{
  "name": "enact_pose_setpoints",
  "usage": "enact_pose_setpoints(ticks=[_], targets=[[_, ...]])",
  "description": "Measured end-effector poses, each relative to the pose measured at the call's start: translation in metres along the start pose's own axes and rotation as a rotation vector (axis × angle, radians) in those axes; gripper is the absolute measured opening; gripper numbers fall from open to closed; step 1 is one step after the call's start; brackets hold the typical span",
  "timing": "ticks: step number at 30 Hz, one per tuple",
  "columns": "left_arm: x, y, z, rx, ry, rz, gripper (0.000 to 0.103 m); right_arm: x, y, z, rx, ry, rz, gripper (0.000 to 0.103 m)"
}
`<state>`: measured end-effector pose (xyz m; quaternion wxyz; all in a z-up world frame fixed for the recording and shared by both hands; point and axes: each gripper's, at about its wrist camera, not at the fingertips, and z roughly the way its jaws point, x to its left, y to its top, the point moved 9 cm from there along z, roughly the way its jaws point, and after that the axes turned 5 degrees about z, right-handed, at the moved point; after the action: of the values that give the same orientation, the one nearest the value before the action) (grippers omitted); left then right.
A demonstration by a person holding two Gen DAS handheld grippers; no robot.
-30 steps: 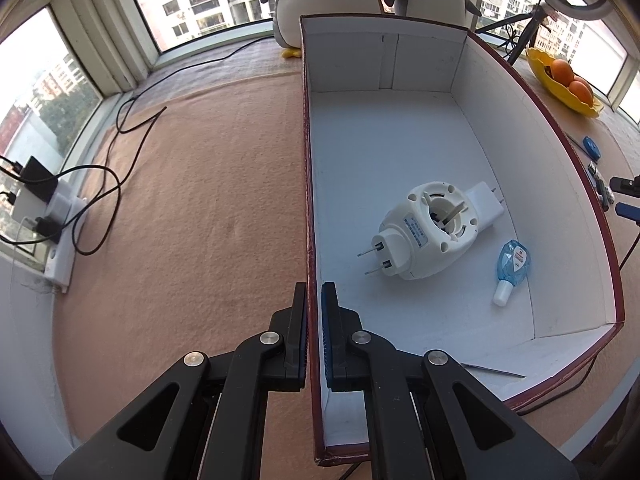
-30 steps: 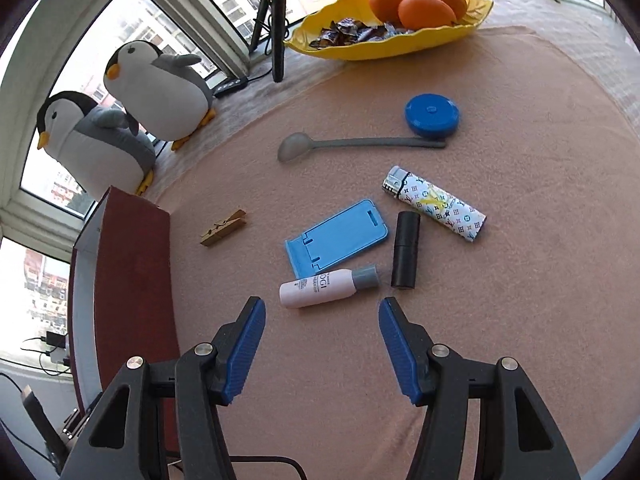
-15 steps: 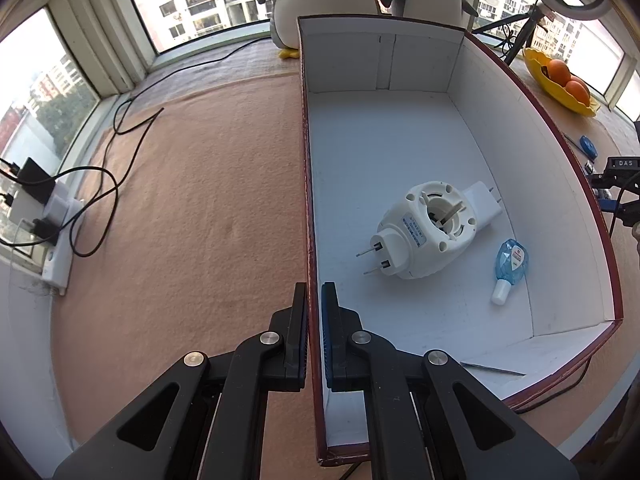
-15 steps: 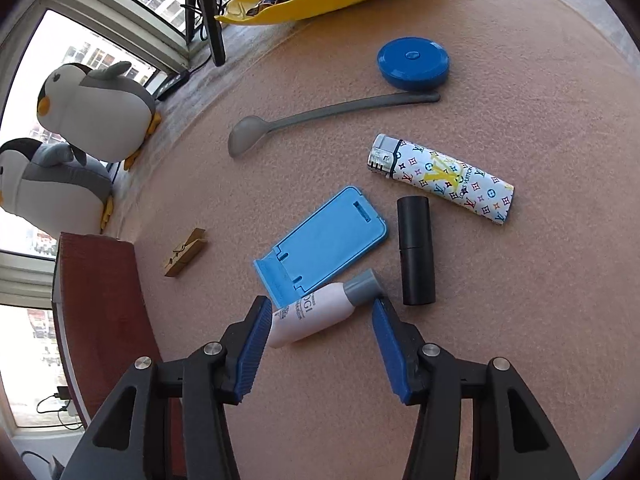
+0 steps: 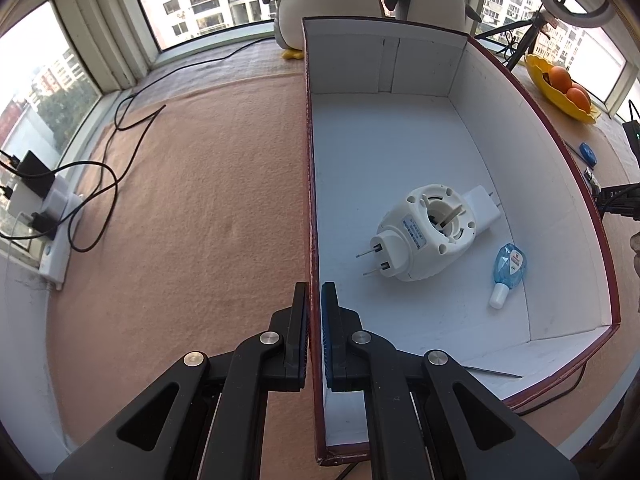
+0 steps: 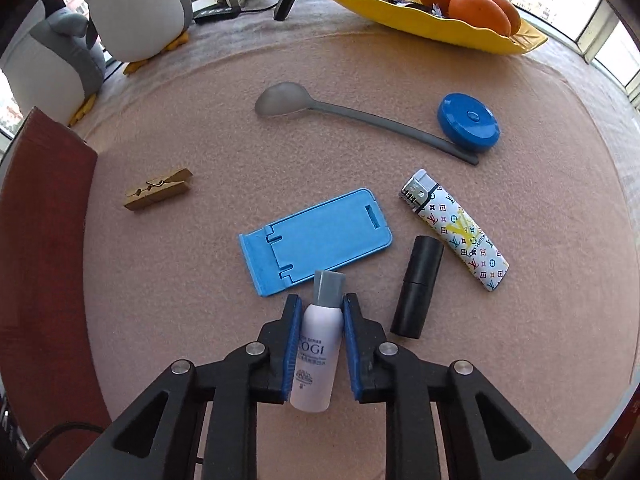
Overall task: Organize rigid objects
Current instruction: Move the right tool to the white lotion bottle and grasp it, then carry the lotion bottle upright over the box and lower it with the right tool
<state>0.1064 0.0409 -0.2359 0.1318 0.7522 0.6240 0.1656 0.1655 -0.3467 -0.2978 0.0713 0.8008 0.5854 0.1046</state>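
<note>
Between the right hand-held gripper pads sits a clamped "OGI" bottle; left hand-held gripper pinches the box wall.

Both wrist views steeply downward, close over the table; shared: box, penguins

Glossy plastic bottle, wooden clothespin, matt felt-like table cloth, smooth cardboard box.

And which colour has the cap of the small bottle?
Grey cap, on the white bottle; right wrist view.
</note>
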Motion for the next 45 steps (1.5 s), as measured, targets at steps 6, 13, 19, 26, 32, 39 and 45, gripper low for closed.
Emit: enact_pose_setpoints(ticks=[6, 13, 19, 26, 32, 39, 45], targets=[[0.001, -0.002, 0.002, 0.008, -0.021, -0.031, 0.005, -0.003, -0.003, -0.012, -0.041, 0.014, -0.005, 0.018], [0.002, -0.004, 0.002, 0.01, -0.035, -0.064, 0.005, 0.013, -0.004, -0.058, -0.156, 0.036, -0.076, 0.018], [0.004, -0.005, 0.003, 0.011, -0.049, -0.098, 0.004, 0.045, 0.004, -0.094, -0.24, 0.095, -0.122, 0.018], [0.005, -0.005, 0.003, 0.009, -0.05, -0.122, 0.005, 0.099, 0.0, -0.138, -0.329, 0.182, -0.224, 0.018], [0.006, -0.005, 0.003, 0.007, -0.051, -0.14, 0.005, 0.156, -0.018, -0.171, -0.372, 0.275, -0.351, 0.018], [0.007, -0.006, 0.002, -0.002, -0.046, -0.157, 0.005, 0.215, -0.047, -0.175, -0.352, 0.346, -0.488, 0.018], [0.009, -0.008, 0.001, -0.005, -0.044, -0.178, 0.005, 0.245, -0.065, -0.158, -0.307, 0.356, -0.587, 0.018]])
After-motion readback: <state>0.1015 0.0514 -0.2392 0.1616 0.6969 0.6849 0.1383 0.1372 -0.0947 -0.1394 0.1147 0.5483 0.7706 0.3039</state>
